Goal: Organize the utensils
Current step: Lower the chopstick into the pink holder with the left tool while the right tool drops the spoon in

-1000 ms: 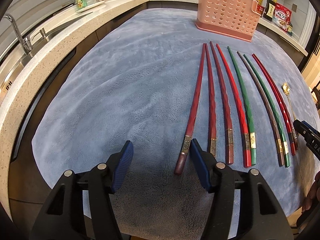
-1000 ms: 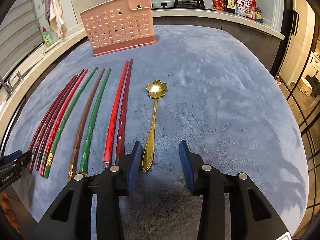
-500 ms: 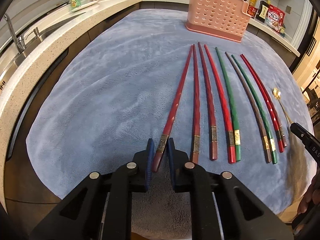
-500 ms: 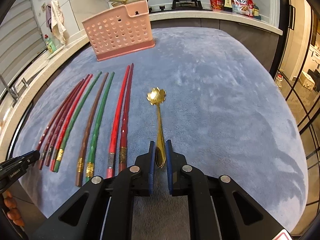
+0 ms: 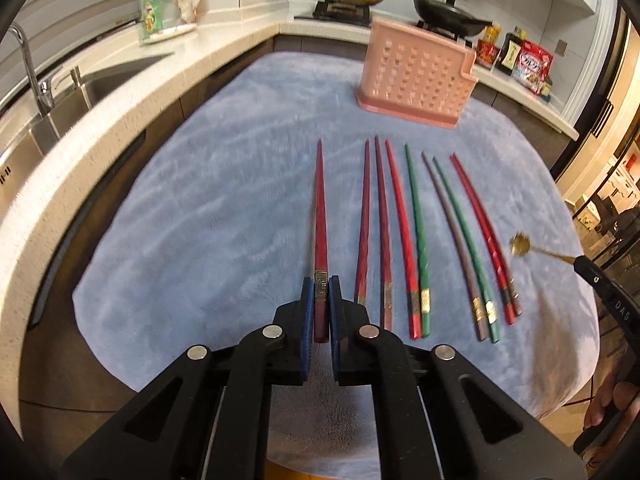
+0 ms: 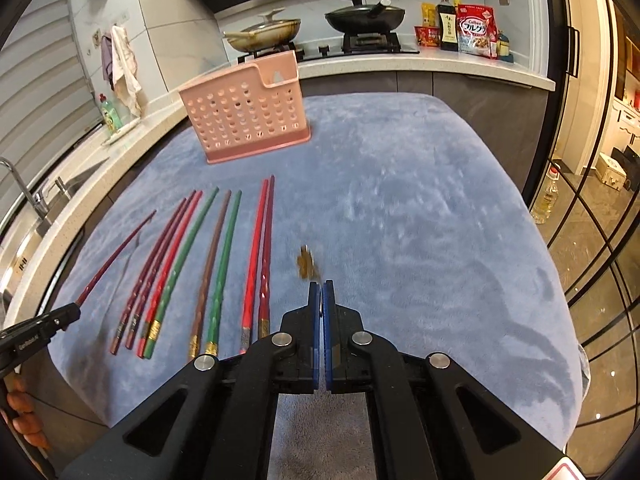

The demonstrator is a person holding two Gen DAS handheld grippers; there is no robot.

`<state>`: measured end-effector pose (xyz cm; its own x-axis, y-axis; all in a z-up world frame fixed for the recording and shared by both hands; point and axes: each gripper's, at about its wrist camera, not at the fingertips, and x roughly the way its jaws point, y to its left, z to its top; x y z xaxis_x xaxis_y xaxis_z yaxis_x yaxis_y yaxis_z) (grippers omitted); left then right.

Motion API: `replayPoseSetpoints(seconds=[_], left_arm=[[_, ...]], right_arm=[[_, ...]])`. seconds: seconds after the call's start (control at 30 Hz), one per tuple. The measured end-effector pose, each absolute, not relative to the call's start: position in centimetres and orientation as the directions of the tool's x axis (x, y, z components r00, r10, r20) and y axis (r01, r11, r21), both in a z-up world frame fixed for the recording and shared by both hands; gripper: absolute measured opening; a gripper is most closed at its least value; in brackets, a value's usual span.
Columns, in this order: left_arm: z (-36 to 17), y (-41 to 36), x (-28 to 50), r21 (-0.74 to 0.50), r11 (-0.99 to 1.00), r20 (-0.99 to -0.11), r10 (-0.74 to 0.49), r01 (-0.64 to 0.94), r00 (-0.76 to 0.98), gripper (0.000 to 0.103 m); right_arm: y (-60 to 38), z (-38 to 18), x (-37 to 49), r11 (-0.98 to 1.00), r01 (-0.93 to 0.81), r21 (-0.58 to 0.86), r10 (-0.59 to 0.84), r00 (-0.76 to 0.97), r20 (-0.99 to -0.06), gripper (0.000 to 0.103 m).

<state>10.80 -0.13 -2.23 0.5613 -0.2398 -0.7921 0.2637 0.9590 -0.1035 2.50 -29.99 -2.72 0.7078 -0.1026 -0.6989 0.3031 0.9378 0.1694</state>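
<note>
My left gripper (image 5: 321, 286) is shut on the thick end of a dark red chopstick (image 5: 320, 216), which is lifted off the blue-grey cloth (image 5: 200, 220) and points away toward the pink perforated holder (image 5: 416, 76). Several red, green and brown chopsticks (image 5: 416, 236) lie side by side on the cloth to its right. My right gripper (image 6: 321, 290) is shut on the handle of a gold flower-shaped spoon (image 6: 307, 266), raised above the cloth. The spoon (image 5: 520, 245) also shows at the right edge of the left wrist view. The held chopstick (image 6: 116, 258) is seen at the left of the right wrist view.
The pink holder (image 6: 248, 116) stands upright at the far end of the cloth. A sink with a tap (image 5: 36, 80) lies to the left. A stove with pans (image 6: 312, 28) and food packets (image 6: 476, 32) line the back counter. Glass doors (image 6: 592, 200) run along the right.
Both grippers went from open to shut, the left on the leftmost dark red chopstick, the right on the gold spoon. Both then rose, lifting chopstick and spoon off the cloth.
</note>
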Motion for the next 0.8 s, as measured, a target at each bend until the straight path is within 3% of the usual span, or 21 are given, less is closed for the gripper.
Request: replayPoseSetpoints(seconds=[0.37,0.8], left_arm=[[4.9,-0.1,14.9,-0.101,0.958,-0.696,-0.261,0.268,0.669,0.007],[16.4,-4.1,24.3,-0.101,0.952,-0.538,-0.297,0.289,0.789,0.007]], right_arm=[[-31.5,2.8,5.5,0.948,0.263,0.181,-0.098,0.779,-0.619,0.002],[-34.8,12.0,15.8,0.954,0.198,0.225,-0.067,0.873,-0.484,0.002]])
